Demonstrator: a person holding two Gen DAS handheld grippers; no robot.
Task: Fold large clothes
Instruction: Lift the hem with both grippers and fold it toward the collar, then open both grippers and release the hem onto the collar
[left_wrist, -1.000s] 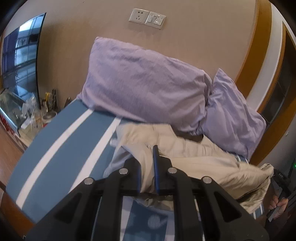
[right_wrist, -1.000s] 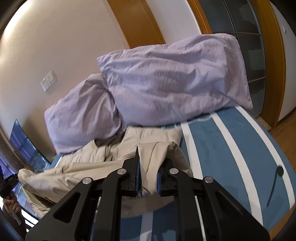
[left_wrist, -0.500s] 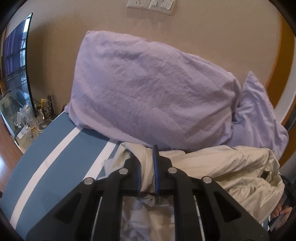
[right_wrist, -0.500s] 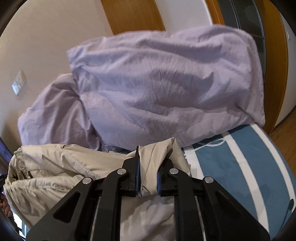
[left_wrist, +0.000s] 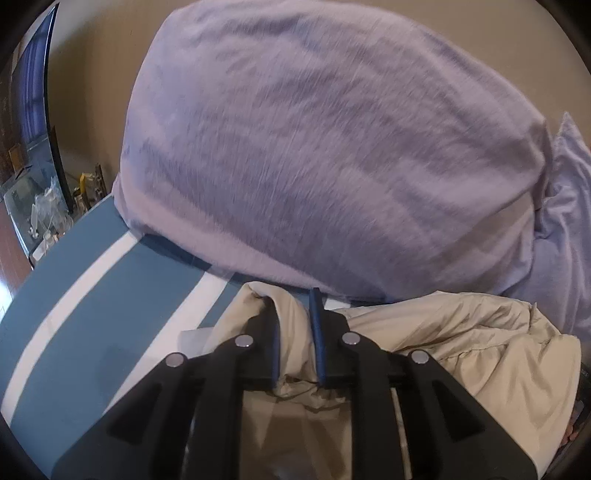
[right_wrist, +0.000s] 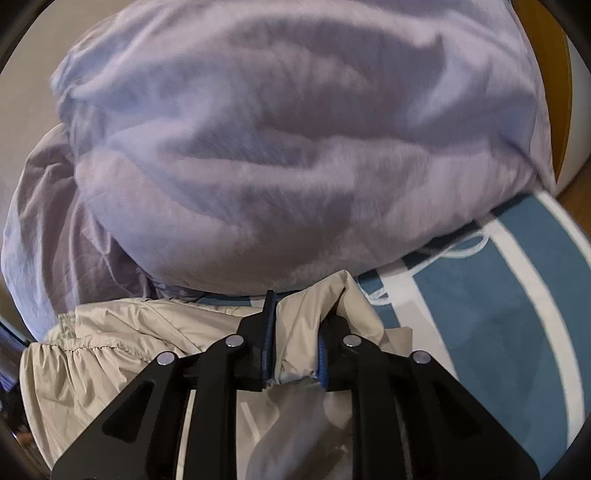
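Note:
A beige jacket (left_wrist: 461, 332) lies bunched on the blue and white striped bedspread (left_wrist: 92, 295), just in front of the pillows. My left gripper (left_wrist: 293, 301) has a fold of the jacket's edge between its blue pads. Its jaws are opening, and the cloth still fills the narrow gap. In the right wrist view the jacket (right_wrist: 110, 332) spreads out to the left. My right gripper (right_wrist: 297, 310) holds another fold of the edge. Its jaws are opening too, with fabric still packed between the pads. The cloth hides part of its right finger.
A large lilac pillow (left_wrist: 314, 147) stands close ahead, and a second one (left_wrist: 569, 221) leans beside it. Both show in the right wrist view, the large pillow (right_wrist: 295, 147) and its neighbour (right_wrist: 37, 221). A cluttered bedside table (left_wrist: 48, 206) is at the far left. The bedspread (right_wrist: 498, 314) runs right.
Both grippers have moved forward and down toward the pillows, carrying the jacket's edge with them. The pillows now fill most of both views. The gaps between the pads look slightly wider.

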